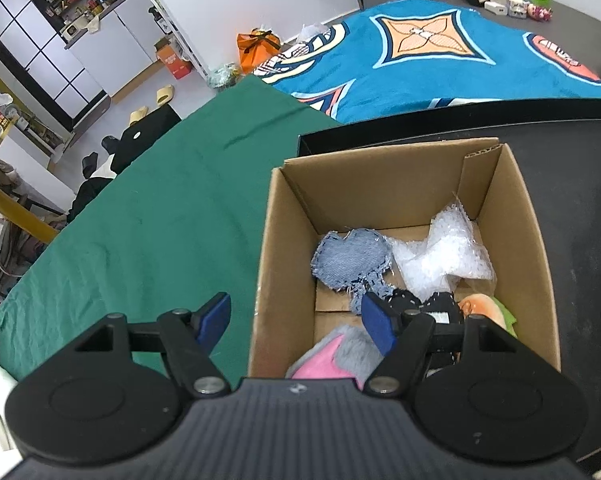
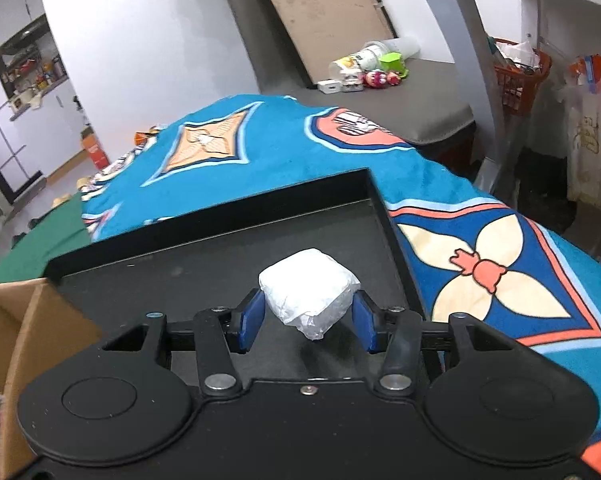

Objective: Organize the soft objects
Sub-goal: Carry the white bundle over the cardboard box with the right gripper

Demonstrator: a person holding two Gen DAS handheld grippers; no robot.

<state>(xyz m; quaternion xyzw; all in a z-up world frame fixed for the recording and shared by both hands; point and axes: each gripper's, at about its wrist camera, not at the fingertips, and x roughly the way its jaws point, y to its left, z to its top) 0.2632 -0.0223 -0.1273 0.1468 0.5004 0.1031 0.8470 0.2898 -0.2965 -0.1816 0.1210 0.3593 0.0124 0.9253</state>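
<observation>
On the black tray (image 2: 204, 236), the cardboard box (image 1: 292, 216) sits at the left edge, collecting soft items. The left gripper (image 1: 296, 316) hovers spread and empty astride its near wall; the right gripper (image 2: 307, 318) pinches 1 white plastic-wrapped bundle (image 2: 308, 286), likely box-bound.

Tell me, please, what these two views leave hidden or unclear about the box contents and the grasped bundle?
- Left wrist: the pink and grey plush is partly hidden by the left gripper.
- Left wrist: the orange item is mostly hidden behind the gripper arm.
- Right wrist: the white wrapped bundle has its contents unreadable.
</observation>
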